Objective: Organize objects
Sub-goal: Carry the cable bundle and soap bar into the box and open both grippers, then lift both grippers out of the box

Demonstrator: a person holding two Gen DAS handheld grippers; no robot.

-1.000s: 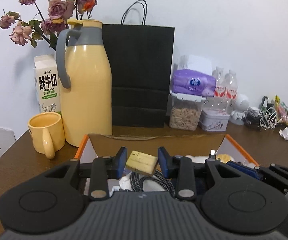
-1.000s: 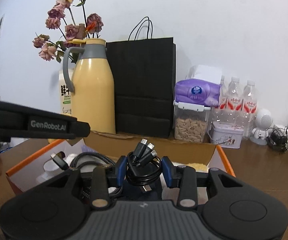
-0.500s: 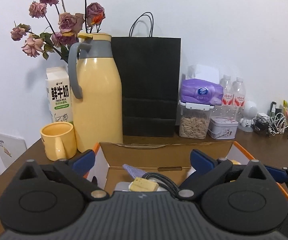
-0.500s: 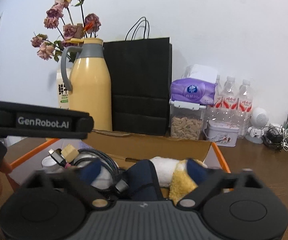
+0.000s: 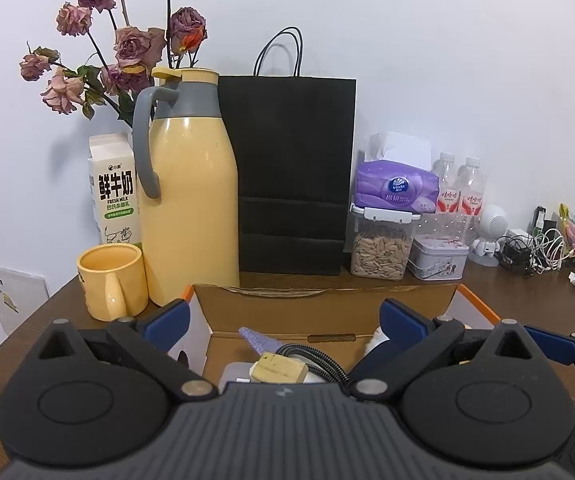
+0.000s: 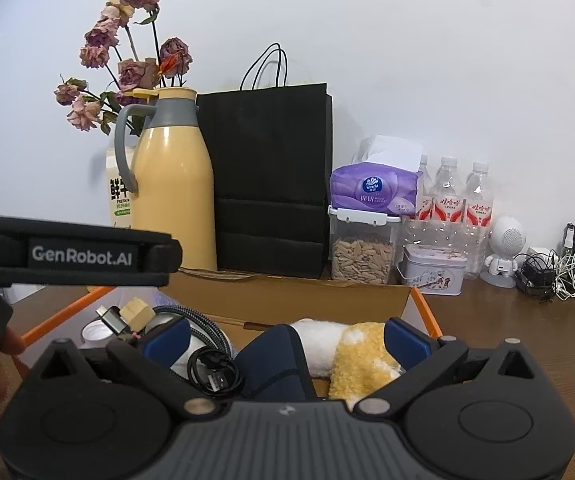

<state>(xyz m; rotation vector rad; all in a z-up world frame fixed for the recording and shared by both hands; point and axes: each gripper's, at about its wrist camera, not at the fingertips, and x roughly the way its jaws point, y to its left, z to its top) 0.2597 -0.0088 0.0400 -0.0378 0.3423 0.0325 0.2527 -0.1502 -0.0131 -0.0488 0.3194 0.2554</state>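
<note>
Right wrist view: right gripper [image 6: 287, 338] jaws have just been opening, nothing pinched; left gripper [image 5: 283, 318] spread too. Risk: black cable [image 6: 215, 376] snags a fingertip on retreat from box [image 6: 287, 300].

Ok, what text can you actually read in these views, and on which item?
"鲜牛奶 FRESH MILK": milk carton.
"Vinda": purple tissue pack.
"GenRobot.AI": left gripper, seen from the right wrist.
Red bottle labels: characters too blurred.
Tin and the carton's small print: unreadable.

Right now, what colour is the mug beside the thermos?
Yellow, matching the thermos. The mug shows best in the left wrist view.
</note>
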